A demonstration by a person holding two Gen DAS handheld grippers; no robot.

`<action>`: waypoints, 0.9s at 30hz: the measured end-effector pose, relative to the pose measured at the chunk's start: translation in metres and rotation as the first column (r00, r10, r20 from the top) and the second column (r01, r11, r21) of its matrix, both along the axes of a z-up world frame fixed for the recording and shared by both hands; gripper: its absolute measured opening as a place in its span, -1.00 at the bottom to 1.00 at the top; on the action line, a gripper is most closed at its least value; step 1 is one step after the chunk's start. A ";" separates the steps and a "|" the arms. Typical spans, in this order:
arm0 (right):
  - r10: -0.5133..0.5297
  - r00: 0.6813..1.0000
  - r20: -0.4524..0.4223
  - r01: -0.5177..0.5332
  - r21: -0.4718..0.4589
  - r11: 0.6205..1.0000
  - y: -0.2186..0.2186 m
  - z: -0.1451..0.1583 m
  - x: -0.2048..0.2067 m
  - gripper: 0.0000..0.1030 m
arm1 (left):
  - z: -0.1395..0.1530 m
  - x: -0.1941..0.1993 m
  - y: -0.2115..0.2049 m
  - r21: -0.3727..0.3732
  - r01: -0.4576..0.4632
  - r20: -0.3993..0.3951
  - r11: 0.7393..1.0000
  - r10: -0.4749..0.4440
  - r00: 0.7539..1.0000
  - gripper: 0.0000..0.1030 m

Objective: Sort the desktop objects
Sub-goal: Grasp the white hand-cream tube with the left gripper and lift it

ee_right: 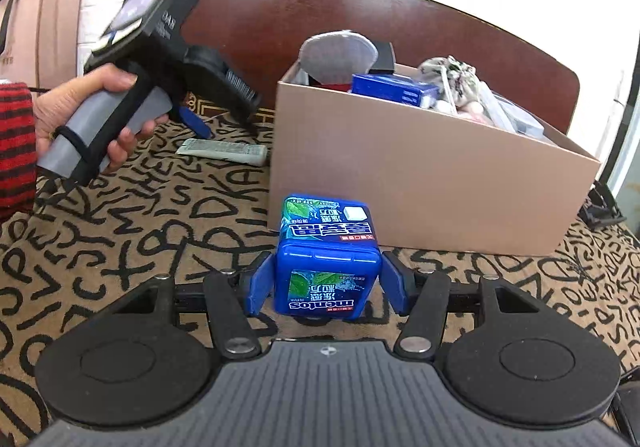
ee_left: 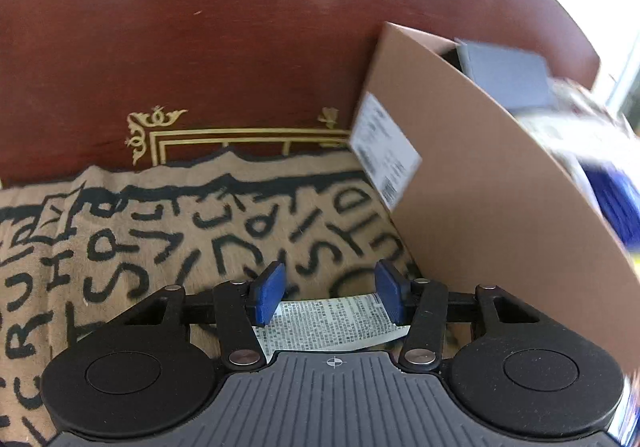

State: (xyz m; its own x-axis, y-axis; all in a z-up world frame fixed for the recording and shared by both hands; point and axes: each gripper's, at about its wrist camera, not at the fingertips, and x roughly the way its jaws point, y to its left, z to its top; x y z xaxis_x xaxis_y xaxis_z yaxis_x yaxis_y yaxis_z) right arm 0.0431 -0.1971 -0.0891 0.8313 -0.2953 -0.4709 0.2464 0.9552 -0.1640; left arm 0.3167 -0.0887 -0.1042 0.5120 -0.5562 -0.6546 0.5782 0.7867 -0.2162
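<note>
My right gripper (ee_right: pixel 327 289) is shut on a blue Mentos box (ee_right: pixel 326 279), with a pad against each side. It holds the box just above the patterned mat (ee_right: pixel 120 247), in front of the cardboard box (ee_right: pixel 420 175). My left gripper (ee_left: pixel 330 287) is open over the mat, left of the cardboard box (ee_left: pixel 480 187). A white printed tube (ee_left: pixel 328 323) lies crosswise beneath its fingers, both ends running under them. In the right wrist view the tube (ee_right: pixel 224 152) lies flat on the mat, and a hand (ee_right: pixel 80 107) holds the left gripper above it.
The cardboard box holds a blue carton (ee_right: pixel 392 87), a grey cloth piece (ee_right: pixel 340 55) and a floral pouch (ee_right: pixel 452 75). The mat lies on a dark red wooden table (ee_left: pixel 240 27). A paper bag (ee_right: pixel 52 27) stands far left, and a black object (ee_right: pixel 600 207) lies right of the box.
</note>
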 end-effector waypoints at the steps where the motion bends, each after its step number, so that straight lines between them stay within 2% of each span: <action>1: -0.006 1.000 0.001 0.006 0.005 1.000 -0.001 0.000 0.000 0.20 | -0.001 -0.007 0.001 0.007 0.021 0.012 1.000 -0.021 1.000 0.18; 5: -0.034 0.999 -0.032 0.036 0.073 0.997 -0.013 -0.008 0.008 0.18 | -0.002 -0.038 0.005 0.057 0.087 0.060 0.995 -0.090 0.994 0.18; 9: -0.042 0.999 -0.030 0.044 0.086 0.995 -0.013 -0.008 0.008 0.18 | 0.000 -0.062 0.014 0.075 0.128 0.082 0.989 -0.135 0.988 0.31; 18: -0.043 0.999 -0.031 0.046 0.098 0.994 -0.014 -0.008 0.003 0.19 | 0.006 -0.096 0.024 0.086 0.108 0.080 0.990 -0.115 0.990 0.26; 23: -0.030 0.999 -0.012 0.030 0.059 0.998 -0.010 -0.005 -0.003 0.20 | 0.007 -0.120 0.034 0.096 0.105 0.060 0.990 -0.111 0.992 0.25; 26: -0.021 1.000 0.006 0.021 0.047 0.999 -0.009 -0.002 -0.008 0.20 | 0.011 -0.135 0.041 0.100 0.074 0.037 0.992 -0.078 0.996 0.33; 27: -0.020 1.000 0.010 0.019 0.047 0.999 -0.009 -0.001 -0.010 0.20 | 0.013 -0.138 0.043 0.100 0.037 0.018 0.994 -0.039 0.999 0.46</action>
